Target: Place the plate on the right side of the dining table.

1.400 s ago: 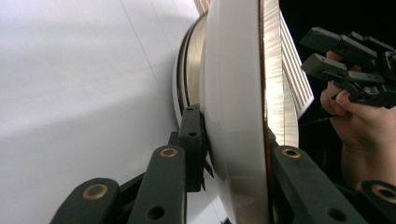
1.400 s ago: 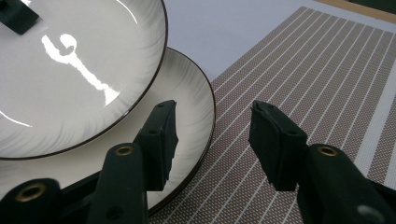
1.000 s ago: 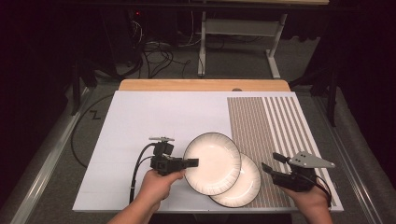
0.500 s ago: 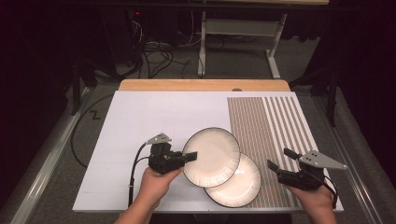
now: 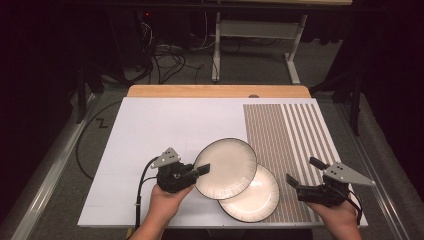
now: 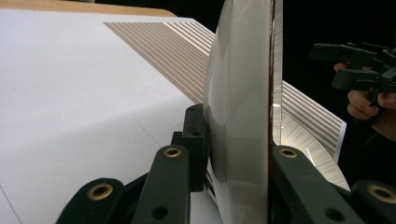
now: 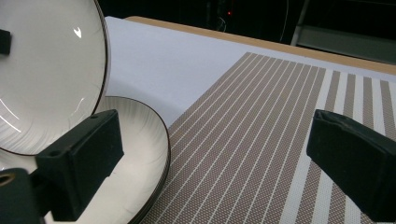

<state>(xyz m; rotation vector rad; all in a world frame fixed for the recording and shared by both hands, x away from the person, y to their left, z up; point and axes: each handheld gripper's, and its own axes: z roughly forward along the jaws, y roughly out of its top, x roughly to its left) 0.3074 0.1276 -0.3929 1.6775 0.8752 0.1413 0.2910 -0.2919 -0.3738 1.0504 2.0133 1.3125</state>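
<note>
We hold the upper plate (image 5: 226, 168) by its left rim, left gripper (image 5: 200, 170) fingers pinching it so it lifts clear of the lower plate (image 5: 255, 197) lying flat on the worktop (image 5: 150, 125). The right gripper (image 5: 306, 176) fingers, just opening, now stand spread and empty beside the lower plate. The upper plate sits higher and farther left than a second ago.

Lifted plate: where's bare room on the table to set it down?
Free: the white sheet left of and behind the left gripper, and the striped mat behind the right gripper. Crowded: the near middle, where the lifted plate overlaps the lower plate between the hands.
</note>
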